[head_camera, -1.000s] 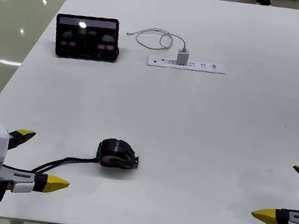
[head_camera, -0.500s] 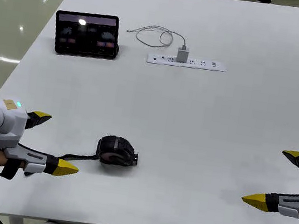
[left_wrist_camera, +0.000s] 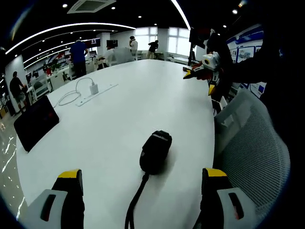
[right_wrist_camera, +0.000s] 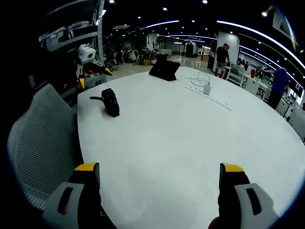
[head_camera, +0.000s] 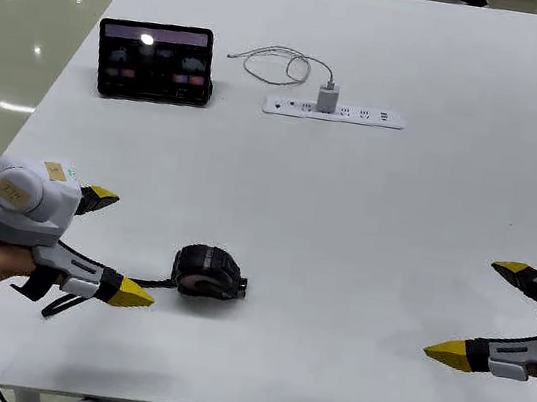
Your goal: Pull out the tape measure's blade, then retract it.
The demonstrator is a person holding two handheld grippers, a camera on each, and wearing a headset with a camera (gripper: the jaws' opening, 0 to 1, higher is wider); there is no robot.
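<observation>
The tape measure [head_camera: 209, 273] is found just ahead of the left gripper [head_camera: 125, 246], whose jaws are spread wide; the right gripper [head_camera: 470, 309], likewise spread, is seen well apart. Its case is judged rigid and weighty; the flat sides should be clamped.

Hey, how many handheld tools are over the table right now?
2. The left tool is at the table's near-left, open, just left of the tape measure. The right tool is open at the near-right edge. Nothing suggests another is hidden.
</observation>
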